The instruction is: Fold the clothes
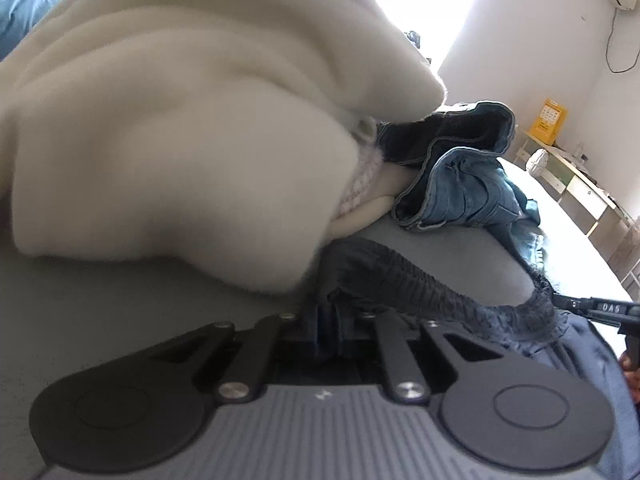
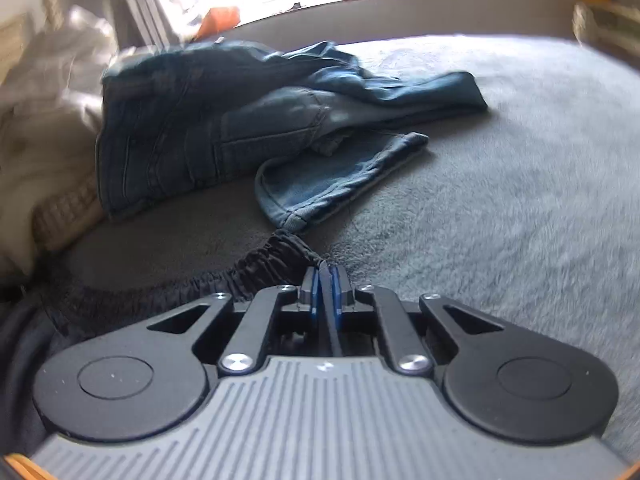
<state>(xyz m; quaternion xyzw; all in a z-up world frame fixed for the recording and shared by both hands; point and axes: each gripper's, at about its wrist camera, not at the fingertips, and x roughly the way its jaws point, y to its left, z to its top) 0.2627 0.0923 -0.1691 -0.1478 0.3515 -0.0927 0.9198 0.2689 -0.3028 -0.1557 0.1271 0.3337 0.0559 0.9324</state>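
Left wrist view: the left gripper (image 1: 328, 320) is seen from behind, and its fingertips are buried under the gathered elastic waistband of a dark garment (image 1: 420, 280), so the pads themselves cannot be made out. Dark fabric is bunched between the near-closed jaws and appears to be gripped there. A large cream fleece garment (image 1: 160, 140) fills the upper left, blurred and cut off by the frame edge. A white knitted piece (image 1: 360, 188) is half hidden beneath it. Crumpled blue jeans (image 1: 460, 184) lie beyond on the grey bed cover (image 1: 120, 300). At the right edge the right gripper (image 1: 592, 308) is partly cropped; white lettering on it is seen, seemingly "DAS", though too small to be sure. A yellow box (image 1: 552, 120) on a far shelf carries print that cannot be read.

Right wrist view: the right gripper (image 2: 325, 276) is pointed down towards the grey bed cover (image 2: 500, 220), its blue pads pinched narrow on the other end of the dark garment (image 2: 256, 268) at the waistband. The band is stretched leftwards from the jaws and passes out of view at the lower left. The blue jeans (image 2: 240, 128) lie just beyond its tip, apart from it. The cream fleece garment (image 2: 44, 128) is blurred at the left. The window above is washed out by glare.
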